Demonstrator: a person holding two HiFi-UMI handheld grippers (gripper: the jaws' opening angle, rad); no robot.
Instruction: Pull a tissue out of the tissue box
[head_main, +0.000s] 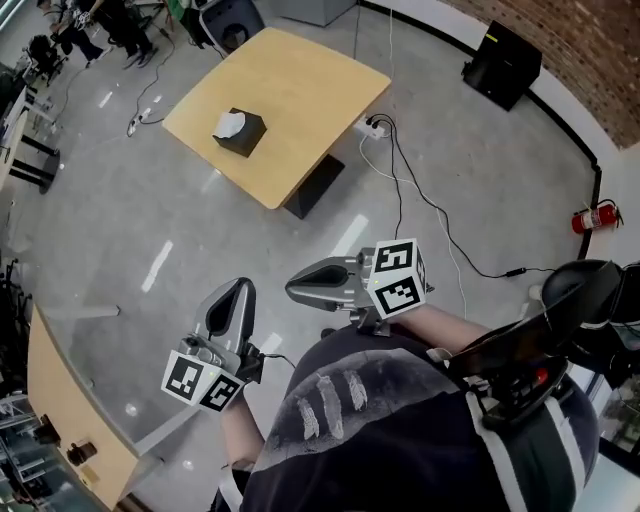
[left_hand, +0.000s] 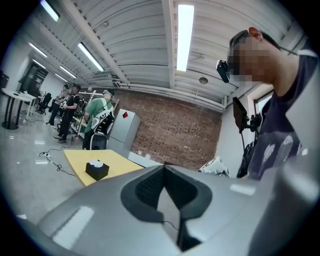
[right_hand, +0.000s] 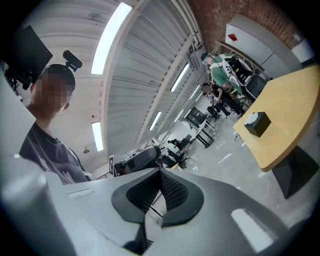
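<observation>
Grey floor (head_main: 480, 190) everywhere; the box (head_main: 240, 135) is parked on the far bench (head_main: 310, 90), well apart from the left hand-held gripper (head_main: 240, 287) and right hand-held gripper (head_main: 293, 290), both closed, empty. Approach stage, probably: jaws must be opened at the tissue (head_main: 229, 124).

A black tissue box (head_main: 245, 137) shows a white tissue (head_main: 229, 125); tan table (head_main: 300, 90), grey floor (head_main: 120, 220), red brick wall (head_main: 600, 50).

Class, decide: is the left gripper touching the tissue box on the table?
Apart. The head view shows the left gripper near the person's body, with grey floor between it and the tissue box on the table.
</observation>
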